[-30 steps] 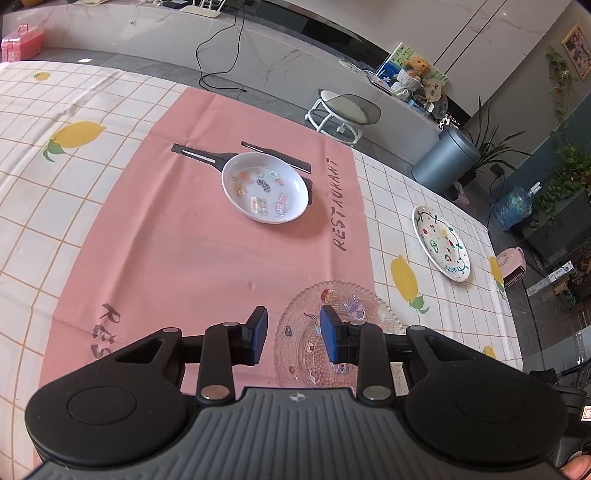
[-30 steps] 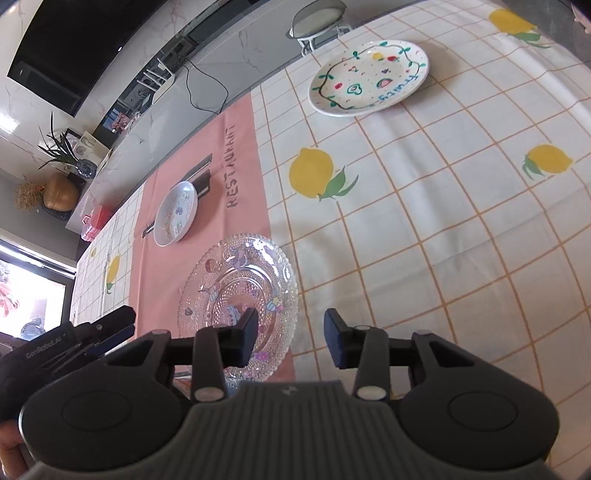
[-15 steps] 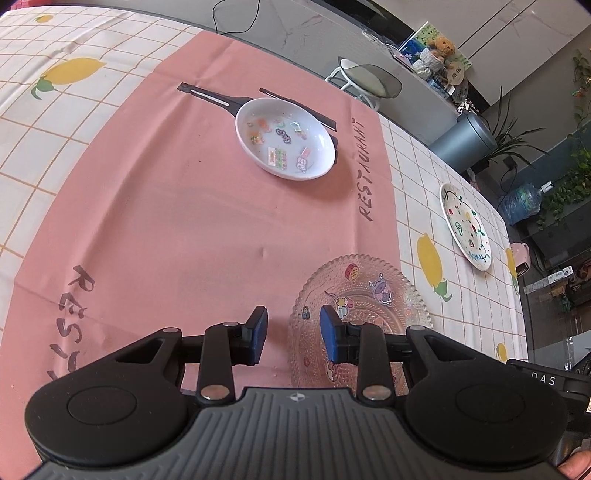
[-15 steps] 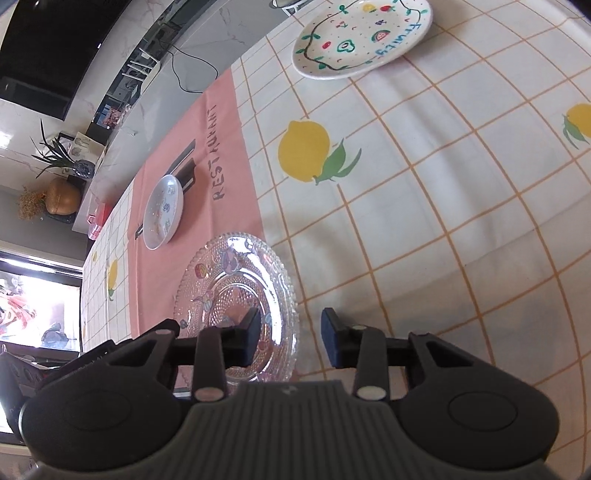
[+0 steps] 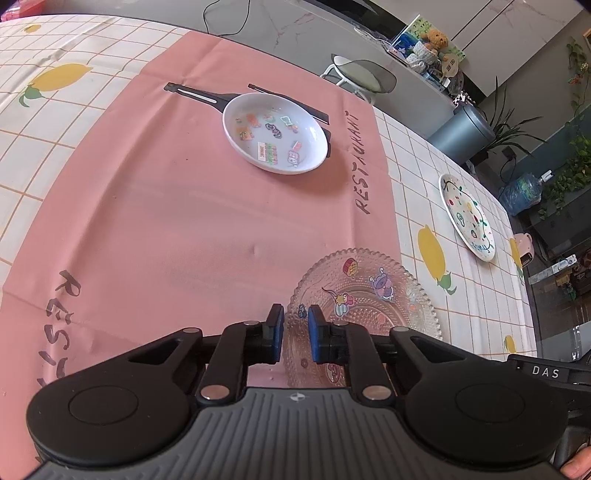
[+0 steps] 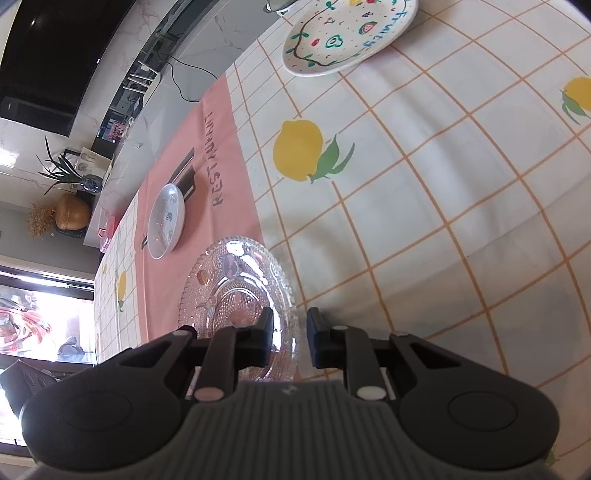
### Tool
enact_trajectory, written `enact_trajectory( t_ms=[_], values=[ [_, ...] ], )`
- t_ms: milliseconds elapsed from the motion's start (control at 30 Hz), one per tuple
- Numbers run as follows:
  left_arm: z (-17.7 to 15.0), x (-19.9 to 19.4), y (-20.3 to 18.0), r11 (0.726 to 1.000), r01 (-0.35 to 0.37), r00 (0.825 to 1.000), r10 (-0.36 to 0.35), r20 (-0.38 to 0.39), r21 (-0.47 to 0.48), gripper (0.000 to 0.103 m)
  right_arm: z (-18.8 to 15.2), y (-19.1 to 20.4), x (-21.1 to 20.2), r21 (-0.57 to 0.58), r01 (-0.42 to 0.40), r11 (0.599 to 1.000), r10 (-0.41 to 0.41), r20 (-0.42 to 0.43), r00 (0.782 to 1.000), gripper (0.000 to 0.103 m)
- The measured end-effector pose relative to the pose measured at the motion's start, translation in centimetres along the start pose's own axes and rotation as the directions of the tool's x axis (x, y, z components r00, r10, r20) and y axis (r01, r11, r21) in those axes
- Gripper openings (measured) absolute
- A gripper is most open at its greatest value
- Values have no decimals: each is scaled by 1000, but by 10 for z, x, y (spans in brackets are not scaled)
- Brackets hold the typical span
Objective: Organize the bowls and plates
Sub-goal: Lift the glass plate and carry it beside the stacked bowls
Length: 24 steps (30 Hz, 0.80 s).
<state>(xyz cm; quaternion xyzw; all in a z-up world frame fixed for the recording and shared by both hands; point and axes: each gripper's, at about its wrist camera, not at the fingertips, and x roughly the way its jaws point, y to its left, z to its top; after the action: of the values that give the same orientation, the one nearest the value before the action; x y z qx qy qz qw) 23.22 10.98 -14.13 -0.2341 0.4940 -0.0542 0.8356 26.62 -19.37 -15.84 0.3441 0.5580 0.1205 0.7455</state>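
A clear glass plate (image 5: 369, 295) with cartoon stickers lies at the pink mat's near right corner; it also shows in the right wrist view (image 6: 236, 291). My left gripper (image 5: 295, 332) straddles its left rim, jaws narrowed but still apart. My right gripper (image 6: 290, 339) straddles its right rim, jaws partly open. A white bowl (image 5: 275, 133) with stickers sits at the far side of the mat and shows in the right wrist view (image 6: 166, 221). A white plate with fruit drawings (image 5: 469, 218) lies on the checked cloth to the right and shows in the right wrist view (image 6: 347, 33).
A pink mat (image 5: 166, 206) printed with cutlery and "RESTAURANT" covers the middle of the lemon-print tablecloth (image 6: 443, 192). Beyond the table's far edge stand a stool (image 5: 364, 74), a grey bin (image 5: 461, 133) and plants.
Both grippers have moved in and down onto the glass plate's opposite rims. The left jaws have narrowed around the rim; the right jaws have narrowed slightly.
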Motion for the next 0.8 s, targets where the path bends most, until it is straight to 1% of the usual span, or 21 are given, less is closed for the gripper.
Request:
enact_trajectory(
  t_ms=[67,133,233,400,533,667,800],
  values=[
    [0,1,-1,1000,-4,1000,4,2,4,15,-2,5,2,-28,10,1000,-10,-3,1000,11],
    [0,1,-2,1000,-5,1000,5,3,4,14,-5,10,2,-71,46,996,-45,13,999,6],
    [0,0,-2,1000,-6,1000,6,3,9,14,-6,10,2,-73,49,996,-48,19,999,6],
    [1,0,-2,1000,11,1000,-11,-8,-11,13,-5,11,-1,-68,61,996,-58,37,998,6],
    [1,-4,-8,1000,21,1000,-21,7,-6,13,-4,14,-9,-75,64,995,-58,77,995,6],
    [3,-8,-15,1000,23,999,-23,29,17,13,-2,19,-21,-91,52,995,-40,128,991,6],
    [5,-9,-19,999,39,999,-39,35,-3,13,0,20,-28,-87,42,995,-28,152,988,6]
  ],
)
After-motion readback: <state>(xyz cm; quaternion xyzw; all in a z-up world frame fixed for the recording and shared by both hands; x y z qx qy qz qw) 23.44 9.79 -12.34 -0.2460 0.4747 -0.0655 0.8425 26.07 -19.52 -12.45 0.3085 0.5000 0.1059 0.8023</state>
